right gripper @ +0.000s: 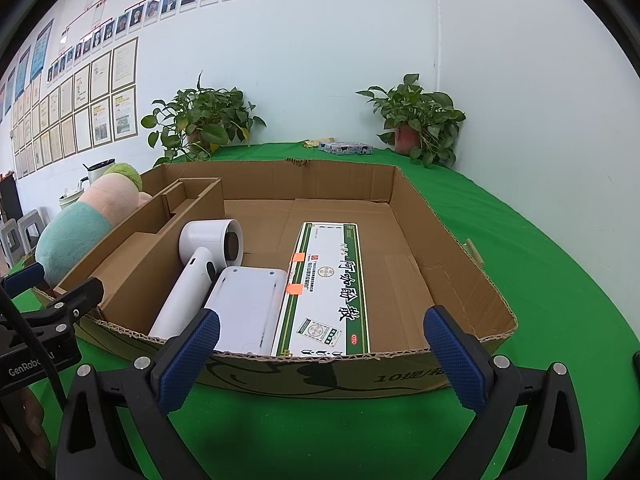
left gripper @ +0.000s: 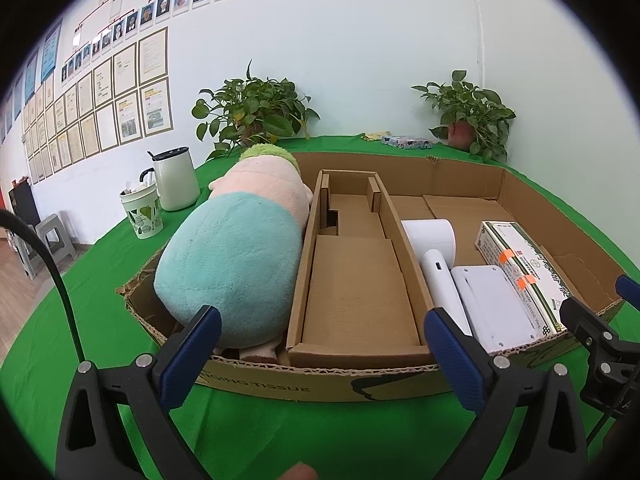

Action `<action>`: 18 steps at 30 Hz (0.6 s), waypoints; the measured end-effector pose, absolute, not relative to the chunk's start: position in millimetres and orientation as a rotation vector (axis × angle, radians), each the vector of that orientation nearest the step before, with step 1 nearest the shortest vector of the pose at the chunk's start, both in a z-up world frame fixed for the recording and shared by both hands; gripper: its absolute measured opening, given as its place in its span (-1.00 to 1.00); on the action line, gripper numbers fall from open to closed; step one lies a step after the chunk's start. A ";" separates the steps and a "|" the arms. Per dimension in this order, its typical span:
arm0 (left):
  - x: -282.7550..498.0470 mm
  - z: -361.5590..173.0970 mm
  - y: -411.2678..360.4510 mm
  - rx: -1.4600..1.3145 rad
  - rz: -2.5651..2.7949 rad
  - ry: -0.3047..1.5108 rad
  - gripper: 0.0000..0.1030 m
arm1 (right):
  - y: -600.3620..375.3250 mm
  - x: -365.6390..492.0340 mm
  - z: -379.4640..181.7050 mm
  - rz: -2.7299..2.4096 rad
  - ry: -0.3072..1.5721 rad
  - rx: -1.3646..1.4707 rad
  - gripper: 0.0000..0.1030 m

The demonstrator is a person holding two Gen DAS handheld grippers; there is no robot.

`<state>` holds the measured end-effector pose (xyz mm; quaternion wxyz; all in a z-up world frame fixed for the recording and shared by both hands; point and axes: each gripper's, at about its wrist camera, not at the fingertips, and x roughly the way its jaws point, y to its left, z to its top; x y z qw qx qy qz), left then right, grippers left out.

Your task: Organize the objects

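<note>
You face a white wall [right gripper: 320, 60] hung with rows of framed papers [left gripper: 120, 92] and small portrait photos, where it meets a second wall in a corner on the right. Below it runs the worktop [right gripper: 540, 248], covered in bright green cloth. Most of that cloth is taken by a shallow, open cardboard box [right gripper: 440, 216]. At its left end lies a plush toy [left gripper: 232, 256]; a cardboard insert [left gripper: 356, 280] sits in the middle. To the right, side by side, lie a white hair dryer [right gripper: 192, 280], a flat white device [right gripper: 248, 304] and a green-and-white carton [right gripper: 332, 288]. Two potted plants [right gripper: 200, 120] stand at the back, a white canister [left gripper: 174, 180] and a leaf-print cup [left gripper: 144, 216] at the left. Your left tongs [left gripper: 324, 344] and right tongs [right gripper: 320, 344] both stand wide before the box's near wall, holding nothing.
</note>
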<state>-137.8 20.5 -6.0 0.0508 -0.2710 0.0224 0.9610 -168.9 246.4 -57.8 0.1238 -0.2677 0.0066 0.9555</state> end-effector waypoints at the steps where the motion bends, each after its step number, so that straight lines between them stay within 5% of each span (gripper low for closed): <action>1: -137.8 -6.0 20.1 -0.825 2.925 0.067 0.96 | 246.5 -168.8 -57.7 2.787 0.020 -0.781 0.99; 18: -137.7 -5.8 20.3 -0.825 2.925 0.067 0.97 | 245.1 -170.2 -57.7 2.789 0.022 -0.779 0.99</action>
